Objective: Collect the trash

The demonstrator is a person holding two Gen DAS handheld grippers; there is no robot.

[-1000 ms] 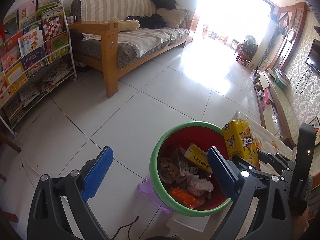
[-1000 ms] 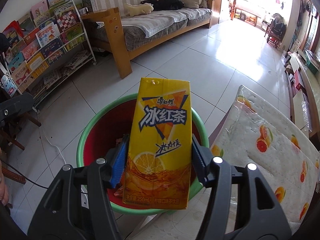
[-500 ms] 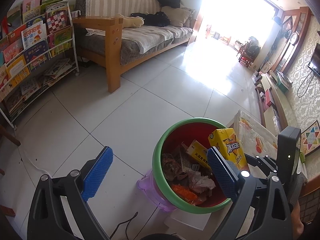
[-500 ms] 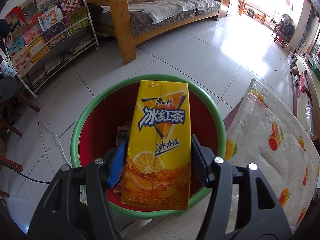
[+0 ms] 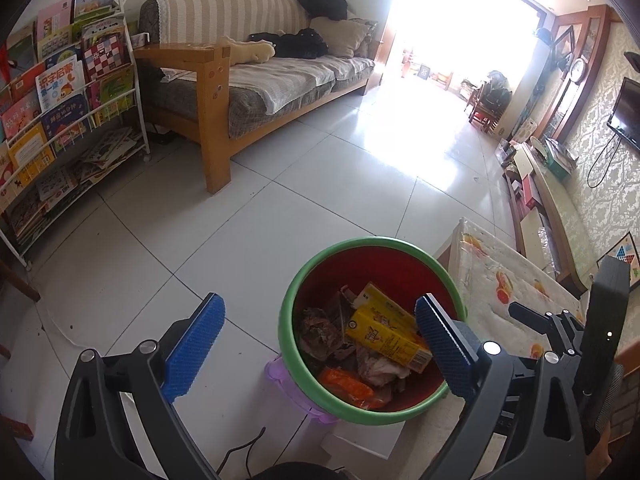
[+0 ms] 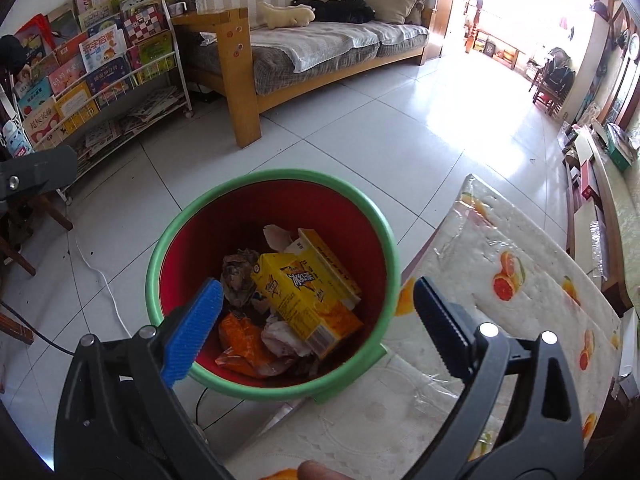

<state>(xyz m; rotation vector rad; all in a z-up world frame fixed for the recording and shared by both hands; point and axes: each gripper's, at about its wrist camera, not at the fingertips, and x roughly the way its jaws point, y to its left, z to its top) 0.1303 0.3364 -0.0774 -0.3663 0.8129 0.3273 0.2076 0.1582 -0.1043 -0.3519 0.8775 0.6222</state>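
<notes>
Yellow tea carton (image 6: 303, 296) lies tilted on crumpled trash inside the red bin (image 6: 200, 236); right tool (image 6: 316, 316) just released, empty.

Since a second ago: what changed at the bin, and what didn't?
The right gripper let go of the yellow tea carton: its jaws have just been opening, nothing is between them now, and the carton has dropped into the green-rimmed bin, lying on the other trash. The left gripper stayed open and empty; the bin and the fruit-print table cover stayed put.

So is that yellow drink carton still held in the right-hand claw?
No, the carton lies in the bin; the right gripper just opened, empty.
</notes>
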